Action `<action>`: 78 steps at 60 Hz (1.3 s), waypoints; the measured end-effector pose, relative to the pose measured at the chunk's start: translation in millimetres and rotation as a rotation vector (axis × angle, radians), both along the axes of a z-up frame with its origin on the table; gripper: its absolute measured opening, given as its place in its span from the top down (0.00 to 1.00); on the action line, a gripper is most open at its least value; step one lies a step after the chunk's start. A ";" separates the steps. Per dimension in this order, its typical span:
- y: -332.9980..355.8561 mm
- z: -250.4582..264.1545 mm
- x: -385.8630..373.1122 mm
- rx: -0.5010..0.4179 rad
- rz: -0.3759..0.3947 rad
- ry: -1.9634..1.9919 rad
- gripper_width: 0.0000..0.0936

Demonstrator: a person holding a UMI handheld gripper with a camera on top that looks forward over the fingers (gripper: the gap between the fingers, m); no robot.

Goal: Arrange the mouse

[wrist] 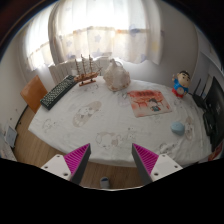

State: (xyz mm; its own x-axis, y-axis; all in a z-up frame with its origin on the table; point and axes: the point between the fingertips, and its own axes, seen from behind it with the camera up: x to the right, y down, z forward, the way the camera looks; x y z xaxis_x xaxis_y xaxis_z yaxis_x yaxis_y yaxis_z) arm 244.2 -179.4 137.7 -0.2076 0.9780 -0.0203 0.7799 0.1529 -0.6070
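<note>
Beyond the two pink-padded fingers, a round table (100,125) under a pale patterned cloth fills the room ahead, with curtained windows behind it. The gripper (112,160) hangs over the near edge of the table with its jaws spread wide and nothing between them. A dark keyboard (57,91) lies at an angle on the far left of the table, a small model ship (87,72) stands just behind it, and a white plush toy (116,72) sits near the far middle. A red and white booklet (148,100) lies to the right of centre, a blue cartoon figure (181,82) stands at the far right edge, and a small pale blue object (178,128) rests near the right rim. That last object is, at a guess, the mouse, though it is too small to be sure; no other mouse-like shape shows on the cloth. To do this step well, the gripper should swing right and forward toward that object, keeping the jaws wide until it sits squarely between the pads. Coming in low and level along its long axis would let both pads meet its sides together. The cloth looks loose, so a dragging finger could bunch it and nudge the object off the rim, which is close by.
</note>
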 end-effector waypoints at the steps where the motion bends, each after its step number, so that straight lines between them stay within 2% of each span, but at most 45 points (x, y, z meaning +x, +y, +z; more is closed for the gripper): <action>1: 1.3 -0.2 -1.2 -0.003 -0.008 0.002 0.09; 6: 16.0 -2.2 -8.2 -0.036 -0.021 0.031 0.09; 10: 44.9 -5.9 -13.3 -0.041 -0.062 0.051 0.09; 24: 157.1 -30.8 -20.2 0.009 -0.229 0.090 0.09; 38: 246.5 -46.5 -25.7 0.068 -0.327 0.147 0.09; 46: 275.5 -54.5 -35.6 0.064 -0.331 0.183 0.09; 62: 313.3 -80.8 -76.4 0.049 -0.278 0.266 0.09; 78: 341.9 -124.1 -123.4 0.026 -0.257 0.302 0.09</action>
